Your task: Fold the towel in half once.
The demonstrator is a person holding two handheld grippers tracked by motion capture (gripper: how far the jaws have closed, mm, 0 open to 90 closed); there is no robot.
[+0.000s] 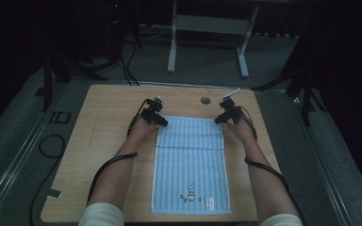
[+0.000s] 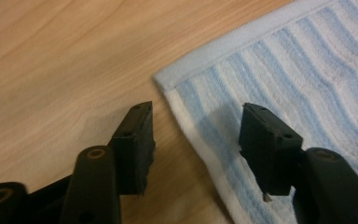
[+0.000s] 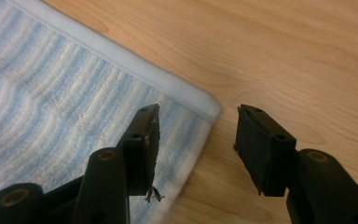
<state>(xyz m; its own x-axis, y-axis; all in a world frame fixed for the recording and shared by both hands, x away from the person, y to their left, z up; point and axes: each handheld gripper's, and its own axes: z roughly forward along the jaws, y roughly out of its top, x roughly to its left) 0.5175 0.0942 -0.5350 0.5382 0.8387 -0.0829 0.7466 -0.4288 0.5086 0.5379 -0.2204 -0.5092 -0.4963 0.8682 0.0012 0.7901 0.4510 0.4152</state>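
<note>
A light blue striped towel [image 1: 191, 165] lies flat on the wooden table [image 1: 108, 108], long side running away from me, with a small printed figure near its front edge. My left gripper [image 1: 162, 122] is at the towel's far left corner [image 2: 168, 81], open, one jaw over the wood and the other over the cloth. My right gripper [image 1: 218, 120] is at the far right corner [image 3: 209, 107], open as well, its jaws straddling the towel's side edge. Nothing is held between either pair of jaws.
A round grommet hole [image 1: 205, 100] sits in the table behind the towel. Black cables [image 1: 52, 146] trail off the left side onto the grey floor. A white desk frame [image 1: 207, 28] and dark stands are beyond the table.
</note>
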